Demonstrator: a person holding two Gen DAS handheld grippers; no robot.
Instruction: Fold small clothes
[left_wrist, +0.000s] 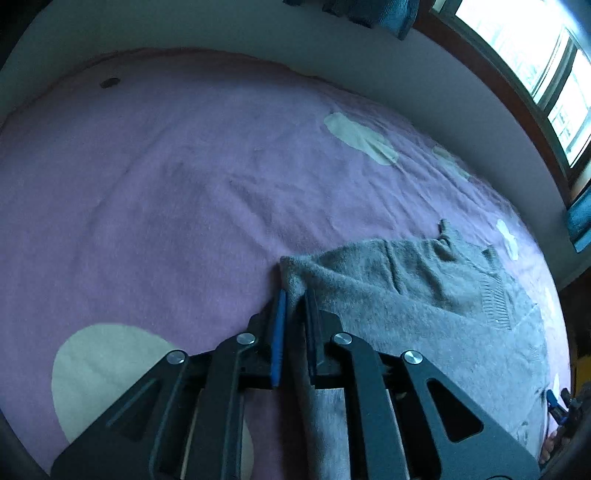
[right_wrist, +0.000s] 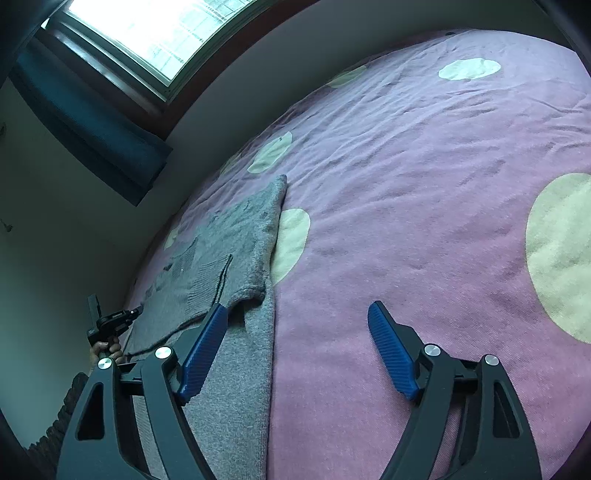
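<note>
Left gripper (left_wrist: 293, 295) is pinched nearly closed on an edge of the grey knitted sweater (left_wrist: 424, 306), the cloth caught between its pads; the right gripper (right_wrist: 297, 325) stands wide apart with nothing between its pads, its left finger (right_wrist: 207, 343) over the sweater's hem and the other over bare blanket.

In the left wrist view the sweater lies flat on the pink blanket (left_wrist: 166, 192) of the bed, spreading from the gripper toward 3 o'clock; in the right wrist view it runs from 7 o'clock up toward 11 o'clock, one side already doubled over itself.

It looks light, soft and limp, a fuzzy knit that probably sags and stretches when lifted by one point, and likely clings to the blanket rather than slides; nothing fragile about it.

Best holds seem to be the firmer ribbed band (left_wrist: 496, 295) and the folded corners, taken at two points along one edge so the panel carries over evenly; a single pinch mid-cloth would likely bunch it.
</note>
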